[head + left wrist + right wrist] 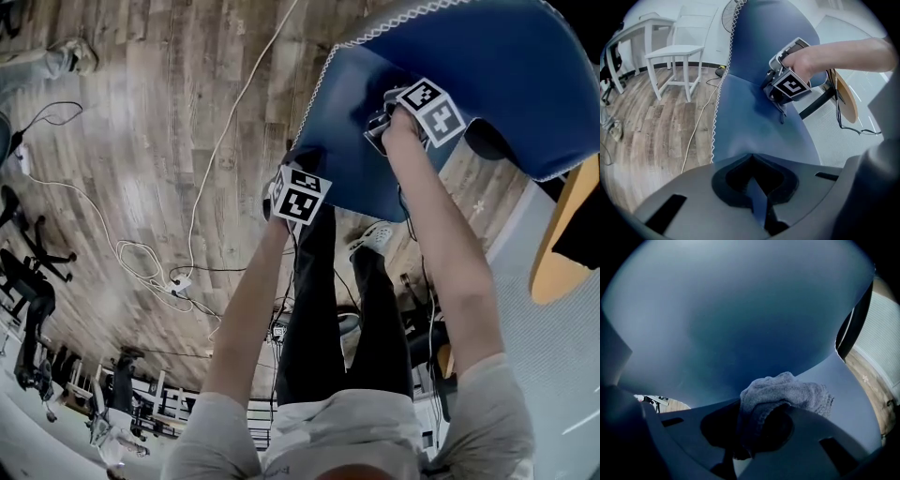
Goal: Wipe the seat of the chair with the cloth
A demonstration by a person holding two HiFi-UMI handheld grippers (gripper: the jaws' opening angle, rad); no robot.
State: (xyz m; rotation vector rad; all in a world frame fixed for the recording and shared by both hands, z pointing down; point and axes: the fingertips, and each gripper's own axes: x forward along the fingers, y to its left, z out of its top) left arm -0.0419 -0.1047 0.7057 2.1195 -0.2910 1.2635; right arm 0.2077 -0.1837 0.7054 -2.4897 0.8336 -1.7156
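The blue padded chair point(487, 66) with white stitching along its edge fills the upper right of the head view. My left gripper point(296, 161) is at the seat's near edge and, in the left gripper view, my left gripper point(757, 194) is shut on a thin fold of the blue seat point(754, 131). My right gripper point(380, 127) rests further in on the seat. It is shut on a grey cloth point(787, 394), which bunches out past the jaws against the blue surface point(740, 319). The right gripper point(787, 86) also appears in the left gripper view, pressed against the seat near the backrest fold.
Wooden floor point(141, 141) with a white cable point(220, 141) and a power strip point(178, 281). My legs point(319, 309) stand by the seat. A round wooden top point(562, 244) is at the right. A white chair point(677, 51), white table point(633, 30) and fan point(729, 14) stand beyond.
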